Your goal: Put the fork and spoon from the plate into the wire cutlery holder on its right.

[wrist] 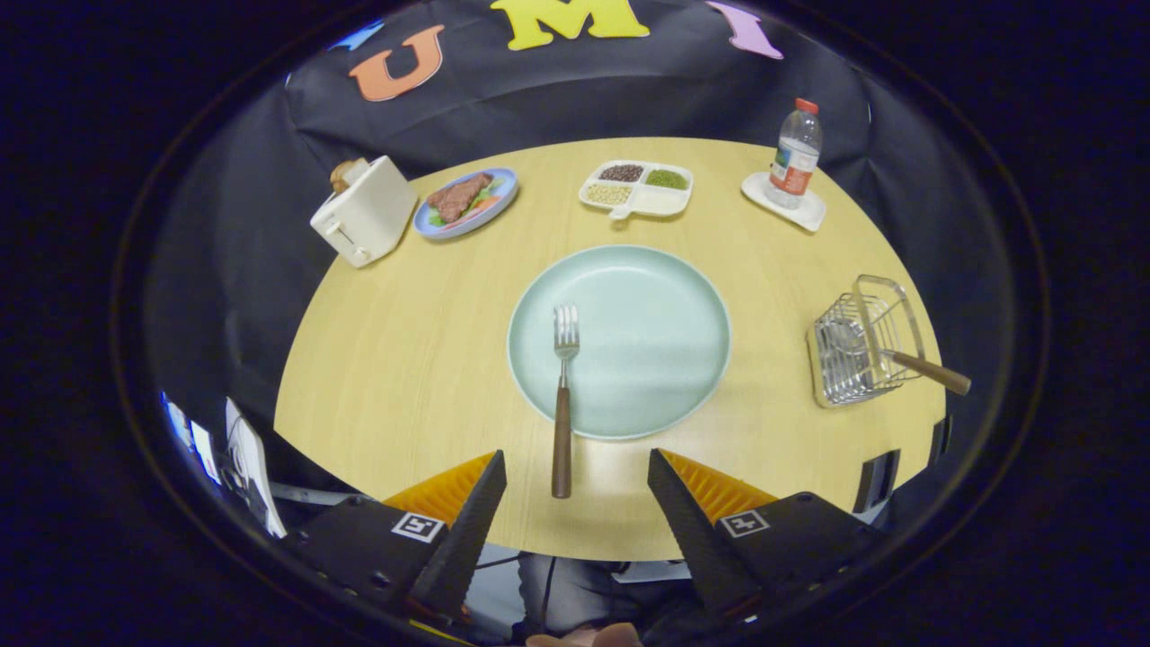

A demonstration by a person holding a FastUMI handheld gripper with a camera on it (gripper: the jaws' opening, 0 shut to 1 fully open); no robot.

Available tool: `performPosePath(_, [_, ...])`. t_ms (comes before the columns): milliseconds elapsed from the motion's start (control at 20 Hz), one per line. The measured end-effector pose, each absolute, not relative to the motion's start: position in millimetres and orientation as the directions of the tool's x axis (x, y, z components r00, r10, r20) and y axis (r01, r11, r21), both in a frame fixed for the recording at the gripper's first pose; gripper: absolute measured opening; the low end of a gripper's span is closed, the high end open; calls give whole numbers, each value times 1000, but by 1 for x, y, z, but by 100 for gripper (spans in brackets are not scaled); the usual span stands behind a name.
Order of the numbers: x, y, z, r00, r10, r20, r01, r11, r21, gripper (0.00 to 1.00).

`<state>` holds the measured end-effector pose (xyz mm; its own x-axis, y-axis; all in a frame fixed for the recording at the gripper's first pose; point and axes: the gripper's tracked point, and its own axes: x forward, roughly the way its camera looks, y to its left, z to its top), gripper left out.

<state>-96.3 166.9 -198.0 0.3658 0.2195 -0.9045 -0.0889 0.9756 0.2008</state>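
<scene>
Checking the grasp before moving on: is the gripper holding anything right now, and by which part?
Nothing is held. The gripper has its jaws open, and the fork lies apart from them, handle end in the gap, tines on the plate.

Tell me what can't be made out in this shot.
- Gripper view: the spoon bowl inside the wire cutlery holder blurs into the wires; only its brown handle is clear.
- Item in the white toaster: too small to identify.
- The open claw hides the near table edge.
</scene>
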Motion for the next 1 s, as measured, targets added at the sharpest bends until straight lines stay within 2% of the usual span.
performPosePath(300, [-97, 185, -236, 307, 205, -930, -88, 979, 186, 93])
performPosePath(350, [-97, 185, -241, 303, 188, -934, -90, 982, 168, 89])
performPosePath(400, [-97, 185, -246, 302, 177, -937, -98, 983, 154, 79])
performPosePath(450, [-97, 185, -251, 295, 167, -941, -101, 984, 144, 79])
performPosePath(550, [-99, 188, -262, 267, 171, -948, -92, 984, 152, 72])
performPosePath(750, [-94, 181, -271, 249, 141, -958, -69, 989, 127, 28])
performPosePath(800, [-95, 183, -270, 244, 150, -958, -71, 988, 136, 14])
performPosePath(850, [-94, 183, -269, 244, 161, -956, -80, 986, 145, 14])
performPosePath(950, [-93, 180, -269, 256, 165, -952, -89, 985, 147, 7])
performPosePath(1000, [-93, 178, -262, 268, 164, -949, -100, 985, 142, 7])
